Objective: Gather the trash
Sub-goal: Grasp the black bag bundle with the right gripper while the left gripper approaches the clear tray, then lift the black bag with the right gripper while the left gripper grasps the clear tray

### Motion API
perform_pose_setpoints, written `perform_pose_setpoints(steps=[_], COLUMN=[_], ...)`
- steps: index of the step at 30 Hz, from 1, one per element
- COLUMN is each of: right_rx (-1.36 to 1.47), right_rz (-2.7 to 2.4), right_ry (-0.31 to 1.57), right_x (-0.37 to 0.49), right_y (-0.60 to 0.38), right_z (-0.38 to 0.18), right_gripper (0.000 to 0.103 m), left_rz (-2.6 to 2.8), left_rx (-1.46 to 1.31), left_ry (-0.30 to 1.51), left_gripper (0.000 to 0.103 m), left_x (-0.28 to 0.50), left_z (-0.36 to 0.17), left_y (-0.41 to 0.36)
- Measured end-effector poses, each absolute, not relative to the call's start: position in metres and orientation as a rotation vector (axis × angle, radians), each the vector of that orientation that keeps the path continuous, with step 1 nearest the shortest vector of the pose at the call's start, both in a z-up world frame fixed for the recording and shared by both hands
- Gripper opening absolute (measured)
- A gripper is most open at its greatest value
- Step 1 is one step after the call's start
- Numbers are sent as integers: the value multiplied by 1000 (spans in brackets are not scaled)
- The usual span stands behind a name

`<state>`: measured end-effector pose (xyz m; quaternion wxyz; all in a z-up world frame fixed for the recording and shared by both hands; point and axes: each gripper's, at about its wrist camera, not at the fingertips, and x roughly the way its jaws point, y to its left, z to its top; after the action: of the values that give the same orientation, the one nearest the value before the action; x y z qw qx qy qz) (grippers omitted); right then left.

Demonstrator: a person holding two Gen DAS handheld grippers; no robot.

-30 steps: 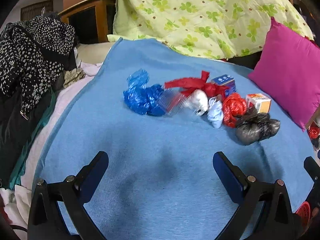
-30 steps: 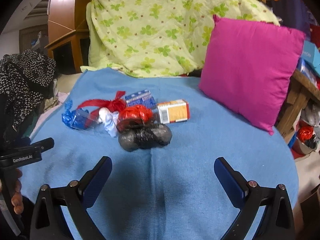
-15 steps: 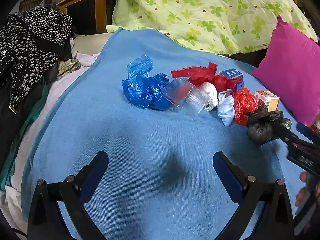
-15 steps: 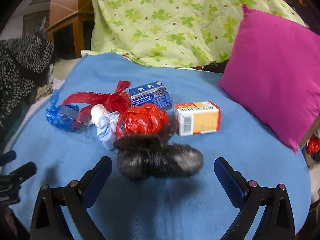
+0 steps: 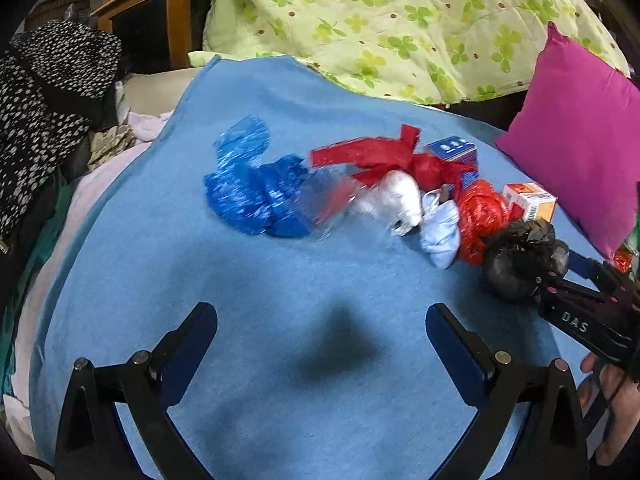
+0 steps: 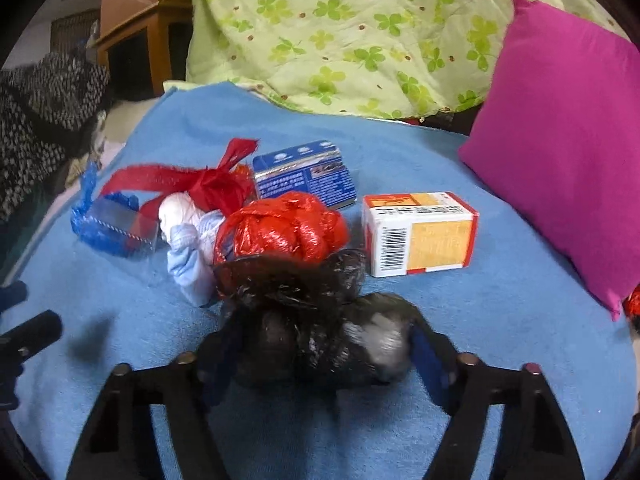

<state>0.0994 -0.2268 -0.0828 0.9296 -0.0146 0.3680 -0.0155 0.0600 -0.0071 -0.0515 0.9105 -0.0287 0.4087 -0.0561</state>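
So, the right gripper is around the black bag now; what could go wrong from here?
1. The right gripper is closing on the black bag, and its soft, crumpled plastic may slip out or tear.
2. The red bag lies against the black bag, so it could be dragged along when that one is lifted.
3. The left gripper hangs open close by, so the two hands might collide.

A home bedroom: a bed under a blue blanket (image 5: 280, 280), a clover-print quilt (image 5: 400, 20), a pink pillow (image 6: 560, 120), a wooden cabinet (image 5: 160, 12).
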Motion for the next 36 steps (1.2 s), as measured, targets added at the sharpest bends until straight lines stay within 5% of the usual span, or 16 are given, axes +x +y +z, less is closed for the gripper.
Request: perform_pose_setpoints(steps=[22, 36], right_rx=[150, 157], right_rz=[1, 7], right_ry=[656, 652], right_x=[49, 47], right_y=[-262, -261], right_z=[-70, -73], right_gripper=[66, 66], left_rz=[-165, -320], left_rx=[80, 10], left_ry=[853, 833], left_gripper=[103, 103], left_x=[146, 109], left_z=[-37, -32], left_y=[-12, -5])
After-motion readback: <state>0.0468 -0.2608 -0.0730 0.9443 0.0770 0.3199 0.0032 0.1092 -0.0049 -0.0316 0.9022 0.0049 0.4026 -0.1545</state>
